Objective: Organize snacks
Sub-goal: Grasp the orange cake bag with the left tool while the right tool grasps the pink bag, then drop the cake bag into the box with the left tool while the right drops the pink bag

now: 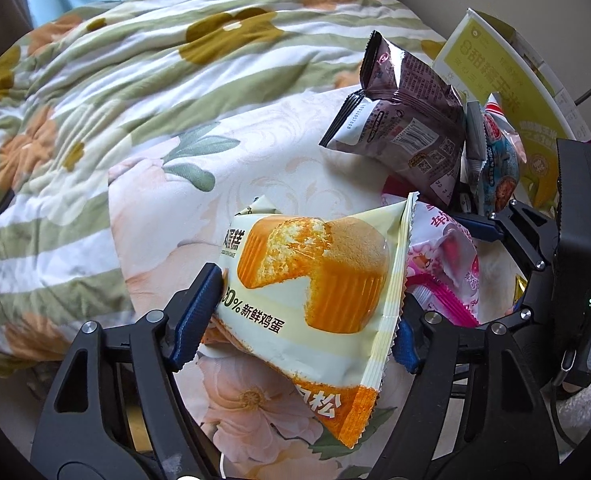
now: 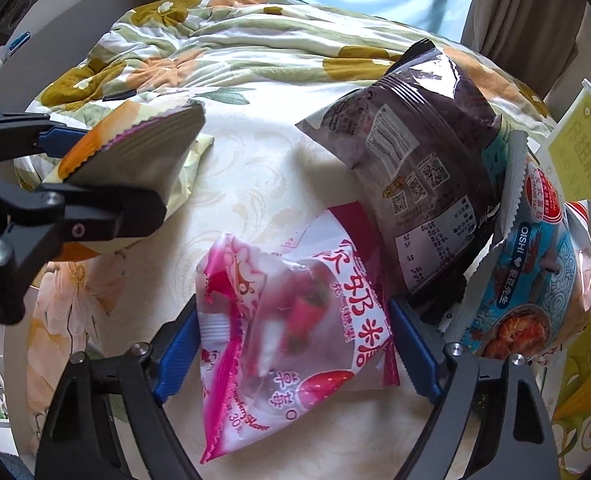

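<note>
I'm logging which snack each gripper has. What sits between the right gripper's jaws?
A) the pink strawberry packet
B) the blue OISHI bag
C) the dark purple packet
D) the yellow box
A: the right wrist view shows the pink strawberry packet between the jaws of the right gripper.

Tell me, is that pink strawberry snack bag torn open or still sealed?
Sealed, as far as shows: the pink strawberry snack bag looks puffed, its crimped edges unbroken. Its far side is hidden.
</note>
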{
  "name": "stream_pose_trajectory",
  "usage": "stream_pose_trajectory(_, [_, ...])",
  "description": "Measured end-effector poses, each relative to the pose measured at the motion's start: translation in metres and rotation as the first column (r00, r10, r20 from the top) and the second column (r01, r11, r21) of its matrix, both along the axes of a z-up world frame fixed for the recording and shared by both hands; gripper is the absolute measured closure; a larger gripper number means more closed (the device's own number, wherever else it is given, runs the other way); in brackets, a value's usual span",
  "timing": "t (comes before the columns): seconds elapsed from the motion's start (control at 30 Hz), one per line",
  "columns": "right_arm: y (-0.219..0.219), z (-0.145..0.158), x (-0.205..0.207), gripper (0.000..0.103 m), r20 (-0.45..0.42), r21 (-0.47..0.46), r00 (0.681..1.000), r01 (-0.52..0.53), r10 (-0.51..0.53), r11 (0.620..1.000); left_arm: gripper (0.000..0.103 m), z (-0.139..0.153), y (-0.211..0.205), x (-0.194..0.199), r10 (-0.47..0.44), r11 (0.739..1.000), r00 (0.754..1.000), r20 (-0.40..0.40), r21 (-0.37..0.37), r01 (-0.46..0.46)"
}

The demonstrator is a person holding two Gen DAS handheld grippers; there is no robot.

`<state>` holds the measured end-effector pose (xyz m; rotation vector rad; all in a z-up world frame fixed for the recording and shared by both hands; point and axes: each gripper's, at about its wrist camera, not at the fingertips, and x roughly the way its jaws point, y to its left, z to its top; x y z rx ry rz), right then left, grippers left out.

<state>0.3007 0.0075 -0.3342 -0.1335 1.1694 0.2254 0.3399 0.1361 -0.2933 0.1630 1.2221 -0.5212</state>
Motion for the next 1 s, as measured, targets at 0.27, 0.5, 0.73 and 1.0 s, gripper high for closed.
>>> stream_pose_trajectory(0.27, [0.010,0.006,-0.006,0.036,0.023,-0.013,1.000,-0.020,0.020,1.000,0.037,0.004,0.002,-0.011,0.002,1.000,1.000,0.023,-0.001,-0.002])
stream_pose_trajectory(0.5, [0.012,0.016,-0.015,0.051,0.048,0.039,0.999,-0.028,0.026,0.999,0.048,0.018,0.008,-0.021,0.006,1.000,0.998,0.056,-0.014,-0.006])
stream_pose_trajectory(0.73, [0.011,0.027,-0.023,0.053,0.053,0.081,0.999,-0.018,0.014,0.997,0.050,0.028,0.019,-0.030,0.052,0.997,0.998,0.041,-0.067,-0.049])
stream_pose_trajectory(1.0, [-0.002,0.056,-0.034,0.053,0.087,0.117,0.996,0.005,-0.015,0.993,0.050,0.049,0.028,-0.038,0.111,0.986,0.993,0.040,-0.132,-0.105])
